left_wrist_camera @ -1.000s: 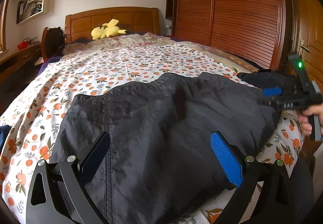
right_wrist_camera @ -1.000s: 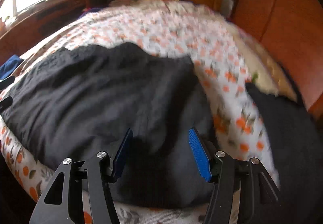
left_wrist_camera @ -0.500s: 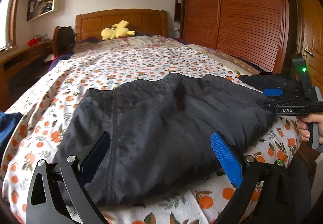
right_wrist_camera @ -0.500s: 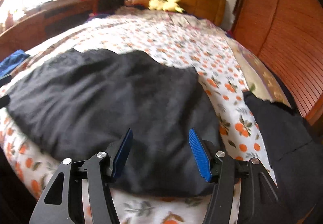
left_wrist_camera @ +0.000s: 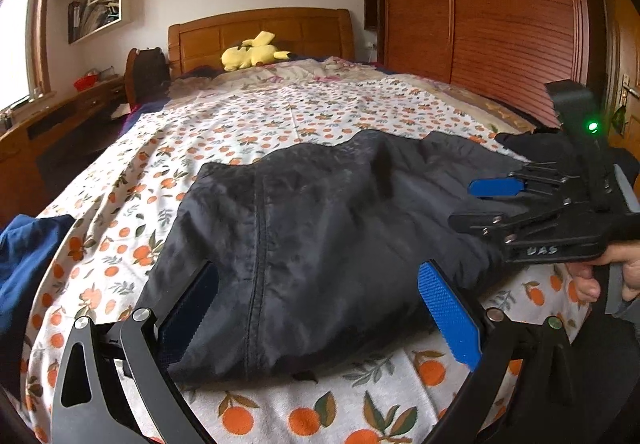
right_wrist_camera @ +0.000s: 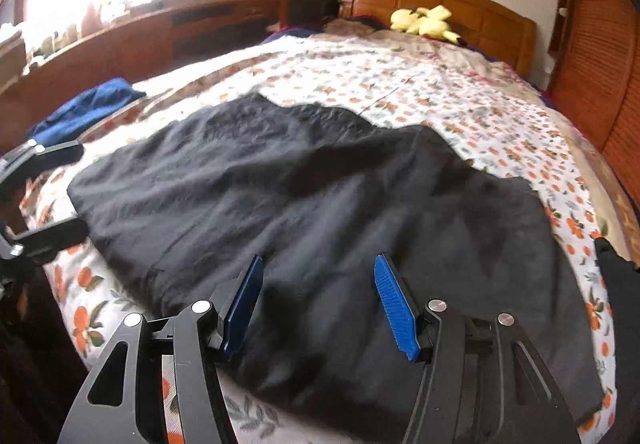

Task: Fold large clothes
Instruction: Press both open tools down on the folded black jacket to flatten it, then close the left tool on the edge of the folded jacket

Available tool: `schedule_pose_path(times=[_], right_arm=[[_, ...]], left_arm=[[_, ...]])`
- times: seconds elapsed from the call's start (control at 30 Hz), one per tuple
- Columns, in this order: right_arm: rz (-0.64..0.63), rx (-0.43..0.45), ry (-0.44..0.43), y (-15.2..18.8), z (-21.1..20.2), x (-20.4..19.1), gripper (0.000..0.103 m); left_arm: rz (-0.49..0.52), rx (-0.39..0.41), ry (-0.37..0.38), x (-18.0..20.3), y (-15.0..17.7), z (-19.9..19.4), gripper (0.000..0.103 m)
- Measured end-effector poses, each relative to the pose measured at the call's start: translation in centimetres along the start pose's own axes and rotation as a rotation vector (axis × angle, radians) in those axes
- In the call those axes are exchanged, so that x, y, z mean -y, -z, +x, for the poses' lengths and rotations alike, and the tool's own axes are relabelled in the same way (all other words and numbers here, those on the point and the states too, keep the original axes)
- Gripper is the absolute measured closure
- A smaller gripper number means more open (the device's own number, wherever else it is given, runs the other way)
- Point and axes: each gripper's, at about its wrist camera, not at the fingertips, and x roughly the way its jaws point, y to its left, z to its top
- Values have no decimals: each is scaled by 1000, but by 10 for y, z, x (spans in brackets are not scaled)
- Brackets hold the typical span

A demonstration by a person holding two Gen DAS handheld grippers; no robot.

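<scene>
A large dark grey garment (left_wrist_camera: 320,224) (right_wrist_camera: 320,204) lies spread flat across the near end of the bed, a seam running down its left part. My left gripper (left_wrist_camera: 320,308) hovers open over the garment's near edge, nothing pinched between its blue pads. It also shows at the left edge of the right wrist view, left gripper (right_wrist_camera: 60,194), jaws apart. My right gripper (right_wrist_camera: 320,304) is open above the garment's near right part. In the left wrist view the right gripper (left_wrist_camera: 476,204) reaches in from the right, held by a hand (left_wrist_camera: 600,276).
The bed sheet (left_wrist_camera: 280,116) has an orange-fruit print. A blue cloth (left_wrist_camera: 28,256) (right_wrist_camera: 88,104) lies at the left bed edge. Another black garment (left_wrist_camera: 532,148) (right_wrist_camera: 620,284) sits at the right. A yellow plush (left_wrist_camera: 252,52) rests by the headboard, and a wooden wardrobe (left_wrist_camera: 500,24) lines the right side.
Both grippers have drawn back from the garment, so more printed sheet shows at its near edge. The right gripper swung leftward over the garment. Both stayed open.
</scene>
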Motion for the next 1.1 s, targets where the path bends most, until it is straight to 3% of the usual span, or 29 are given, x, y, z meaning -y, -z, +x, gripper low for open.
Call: schedule_pose_path(times=[0.17, 0.6, 0.93, 1.0, 1.1], right_arm=[[27, -28, -30, 16, 21, 1, 45], [-7, -13, 17, 20, 18, -6, 45], [-16, -12, 19, 19, 18, -6, 45], [-18, -13, 20, 19, 18, -6, 45], [-16, -12, 20, 19, 18, -7, 45]], left_arm=[[-31, -27, -52, -16, 13, 1, 3], [-173, -80, -238, -100, 23, -3, 3], [-256, -155, -232, -123, 54, 0, 3], [-280, -159, -205, -125, 57, 1, 8], [-315, -163, -142, -125, 61, 2, 27]])
